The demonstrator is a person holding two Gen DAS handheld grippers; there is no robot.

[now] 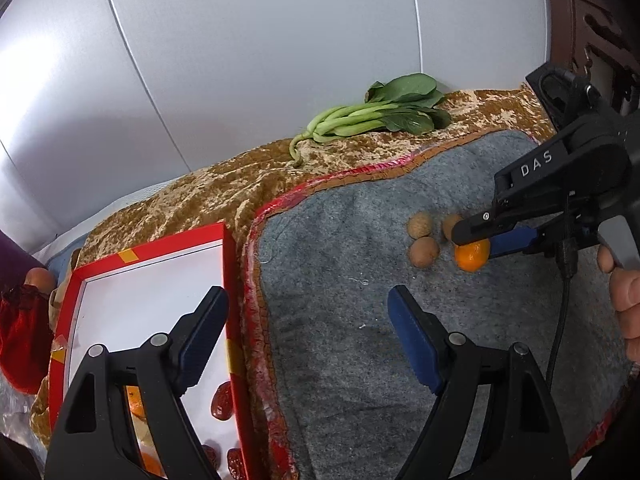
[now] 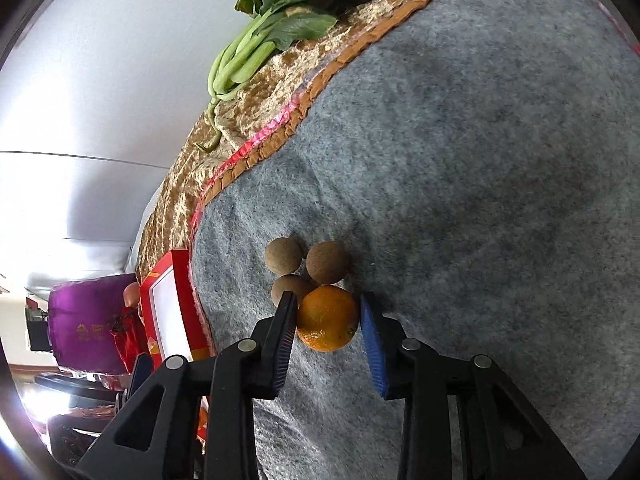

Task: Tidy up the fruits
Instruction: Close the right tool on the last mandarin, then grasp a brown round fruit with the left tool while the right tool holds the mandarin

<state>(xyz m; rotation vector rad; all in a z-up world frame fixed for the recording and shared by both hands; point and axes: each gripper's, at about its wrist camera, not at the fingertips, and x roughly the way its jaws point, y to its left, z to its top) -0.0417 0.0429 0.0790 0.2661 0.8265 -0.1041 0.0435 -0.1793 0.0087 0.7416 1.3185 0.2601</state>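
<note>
Nearest the right wrist lens, the right claw [image 2: 327,322] is seen straddling a small orange [image 2: 327,318], its jaws partly closed around the fruit; the dark pad at 9 o'clock appears to touch the peel, while a thin gap seems to be left at the blue pad at 3 o'clock, so a firm hold cannot yet be claimed. The left claw [image 1: 308,320] is held wide and empty over the edge of the red box [image 1: 230,264]. The orange rests on the grey felt mat [image 2: 460,160] covering the desk, at 6 o'clock of three brown round fruits [image 2: 304,266], which it touches or nearly touches. For a clean pick, the squeeze is best finished evenly across the widest part, with the dark finger kept clear of the brown fruit just behind it, so that none is nudged away. A straight lift is advised before any travel toward the box, seen at 8 o'clock in the right wrist view. The orange is bright, glossy and slightly flattened, with a dimpled peel; being round and smooth, it is judged likely to slip if pinched off-centre
</note>
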